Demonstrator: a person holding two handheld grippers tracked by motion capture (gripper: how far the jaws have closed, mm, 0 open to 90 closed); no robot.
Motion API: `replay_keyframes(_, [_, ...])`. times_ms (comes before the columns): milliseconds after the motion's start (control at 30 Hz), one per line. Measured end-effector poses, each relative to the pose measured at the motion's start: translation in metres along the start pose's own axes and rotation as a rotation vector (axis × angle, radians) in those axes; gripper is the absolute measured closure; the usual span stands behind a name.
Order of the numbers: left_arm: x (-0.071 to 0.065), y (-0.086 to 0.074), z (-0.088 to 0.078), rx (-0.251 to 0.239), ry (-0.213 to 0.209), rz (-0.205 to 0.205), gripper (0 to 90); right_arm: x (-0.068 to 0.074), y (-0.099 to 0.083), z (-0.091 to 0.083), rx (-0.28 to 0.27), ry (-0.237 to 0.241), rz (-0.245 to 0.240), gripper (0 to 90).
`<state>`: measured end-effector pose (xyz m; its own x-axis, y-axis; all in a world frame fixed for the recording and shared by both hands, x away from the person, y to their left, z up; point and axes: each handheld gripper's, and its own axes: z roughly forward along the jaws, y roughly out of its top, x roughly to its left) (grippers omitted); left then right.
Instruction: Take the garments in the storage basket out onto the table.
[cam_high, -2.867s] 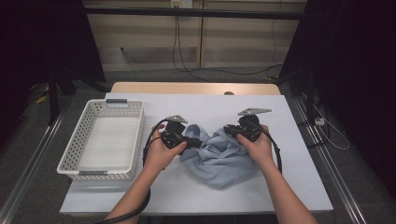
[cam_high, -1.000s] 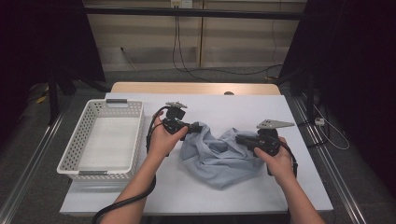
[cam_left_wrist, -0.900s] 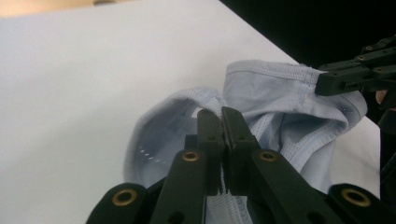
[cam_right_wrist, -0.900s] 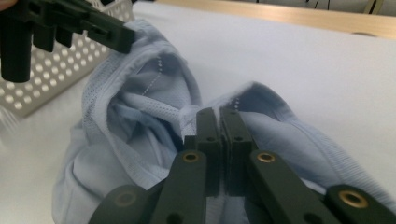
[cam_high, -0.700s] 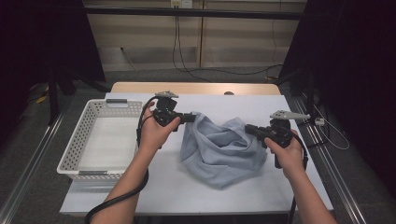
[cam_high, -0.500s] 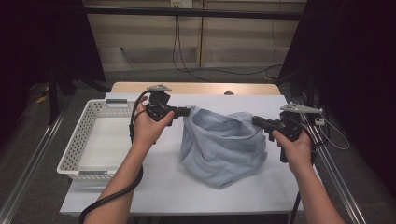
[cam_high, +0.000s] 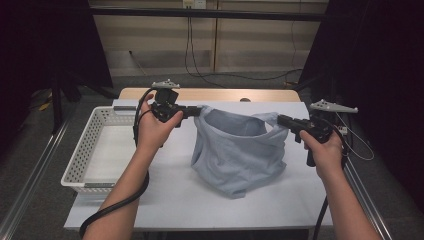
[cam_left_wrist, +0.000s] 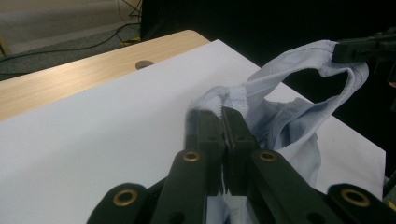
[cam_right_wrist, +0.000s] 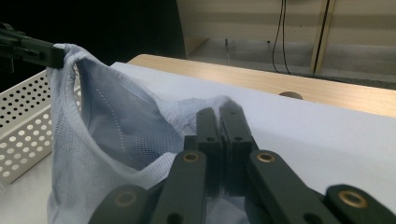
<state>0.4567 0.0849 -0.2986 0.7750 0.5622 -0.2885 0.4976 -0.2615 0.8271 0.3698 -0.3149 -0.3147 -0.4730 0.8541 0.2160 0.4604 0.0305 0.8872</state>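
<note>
Both hands have risen and spread apart, lifting the light blue garment (cam_high: 235, 150) off the table (cam_high: 280, 200), where it lay bunched moments ago. Its lower part seems to rest mid-table, near the front edge. A white basket (cam_high: 90, 150) occupies the left edge. Forearms reach forward, raised. Left gripper (cam_high: 196, 110) and right gripper (cam_high: 281, 120) each clamp the garment's top hem.

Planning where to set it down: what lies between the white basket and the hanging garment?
In the high view, bare white table top between basket and garment; above it, the left hand.
</note>
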Motion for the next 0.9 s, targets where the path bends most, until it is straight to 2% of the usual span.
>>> replay_keyframes(300, [0.0058,0.0011,-0.0019,0.006,0.001,-0.022,87.8,0.003,0.0028,0.0034,0.006,-0.004,-0.014,88.6])
replay_keyframes(700, [0.0085,0.0045,0.0012,0.019,-0.007,-0.057,87.8,0.0004,0.0016,0.005,0.012,-0.006,-0.011,88.6])
replay_keyframes(900, [0.0105,0.007,0.002,0.019,-0.008,-0.051,87.9,-0.0051,0.0075,0.0101,0.011,-0.013,-0.011,88.6])
